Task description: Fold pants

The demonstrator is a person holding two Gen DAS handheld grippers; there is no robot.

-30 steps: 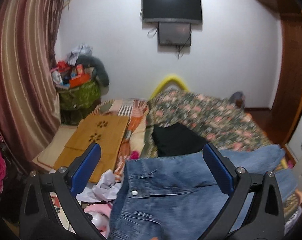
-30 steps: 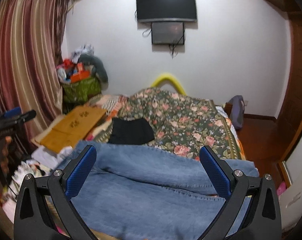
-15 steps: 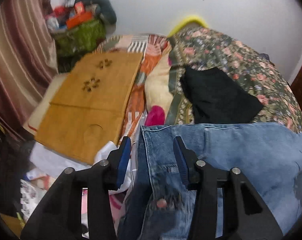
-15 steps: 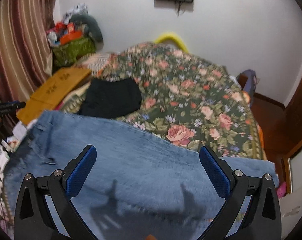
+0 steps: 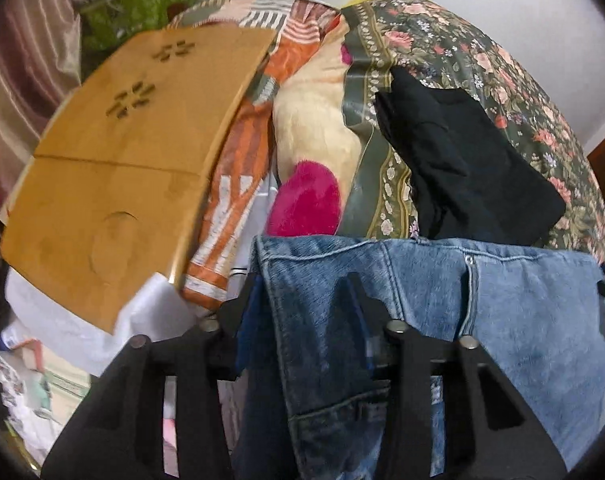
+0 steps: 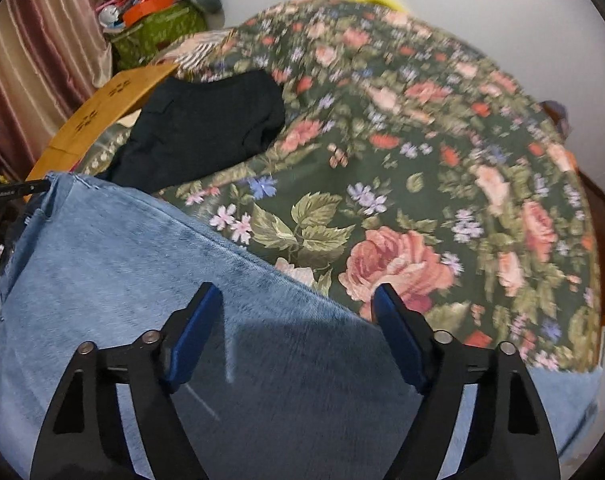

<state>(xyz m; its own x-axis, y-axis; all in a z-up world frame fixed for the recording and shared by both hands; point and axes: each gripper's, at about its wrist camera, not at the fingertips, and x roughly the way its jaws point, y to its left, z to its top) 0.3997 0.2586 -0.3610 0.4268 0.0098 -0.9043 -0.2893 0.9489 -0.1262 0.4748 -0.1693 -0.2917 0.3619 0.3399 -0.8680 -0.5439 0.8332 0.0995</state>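
Our left gripper (image 5: 306, 300) pinches the jeans (image 5: 422, 300) at the waistband corner, denim between its fingers. Our right gripper (image 6: 298, 316) hovers half-open over the leg on the bed (image 6: 422, 160). We should close it on the fabric edge before lifting.

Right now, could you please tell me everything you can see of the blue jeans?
The blue jeans are light, faded denim with a stitched waistband and belt loop, spread flat across the near end of the floral bedspread. The waistband end hangs toward the bed's edge, where the left gripper straddles the corner fabric. The right gripper is open just over a leg. A black garment lies just beyond.
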